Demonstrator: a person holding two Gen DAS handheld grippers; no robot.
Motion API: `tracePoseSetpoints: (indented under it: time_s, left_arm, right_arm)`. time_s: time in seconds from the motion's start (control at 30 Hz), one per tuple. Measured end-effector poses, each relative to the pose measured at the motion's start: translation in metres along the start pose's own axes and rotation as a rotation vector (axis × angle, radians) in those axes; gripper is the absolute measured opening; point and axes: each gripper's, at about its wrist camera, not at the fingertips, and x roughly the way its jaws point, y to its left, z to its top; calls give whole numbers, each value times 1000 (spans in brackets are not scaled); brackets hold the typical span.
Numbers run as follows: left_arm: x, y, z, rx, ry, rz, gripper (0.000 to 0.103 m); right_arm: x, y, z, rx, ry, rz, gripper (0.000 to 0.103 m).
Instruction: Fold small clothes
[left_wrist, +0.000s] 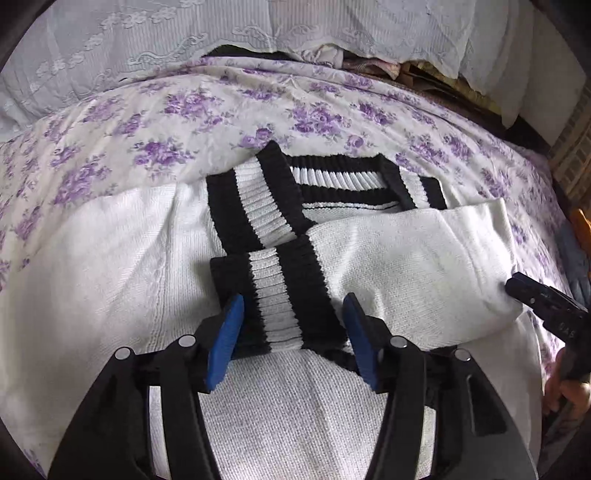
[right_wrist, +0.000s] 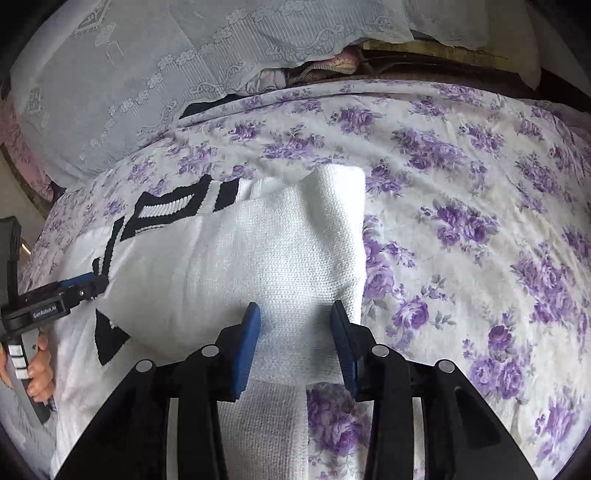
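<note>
A white knit sweater (left_wrist: 122, 258) with black-and-white ribbed cuffs and collar (left_wrist: 343, 181) lies flat on the bed. Both sleeves are folded across the body. My left gripper (left_wrist: 291, 332) is open, its blue pads either side of the right sleeve's striped cuff (left_wrist: 284, 295), just above it. My right gripper (right_wrist: 295, 336) is open, straddling the folded elbow of that white sleeve (right_wrist: 280, 258) at the sweater's right edge. The right gripper also shows at the right of the left wrist view (left_wrist: 546, 302), and the left gripper at the left of the right wrist view (right_wrist: 77, 288).
The bed has a white sheet with purple flowers (right_wrist: 461, 221). A pale lace-patterned cover (left_wrist: 147, 48) hangs over piled items behind the bed. A person's hand (right_wrist: 37, 373) holds the left gripper's handle.
</note>
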Motion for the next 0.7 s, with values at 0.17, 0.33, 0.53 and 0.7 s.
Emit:
tracePoseSetpoints:
  time_s: [0.17,0.33,0.53,0.7]
  left_arm:
    - [-18,20,3,-85,-69,-72,67]
    - [14,18,2,-52,37,47,75]
    - [0,38,8,-161,-6,-31,73]
    - [6,41,4,-162,19,-25,73]
  right_arm:
    - [3,35,29,-64,-41,36,42]
    - [63,98,26,-238,61,-12,61]
    - [26,98,22,-223,-42,11,59]
    - [38,70,16,-160,51,70,70]
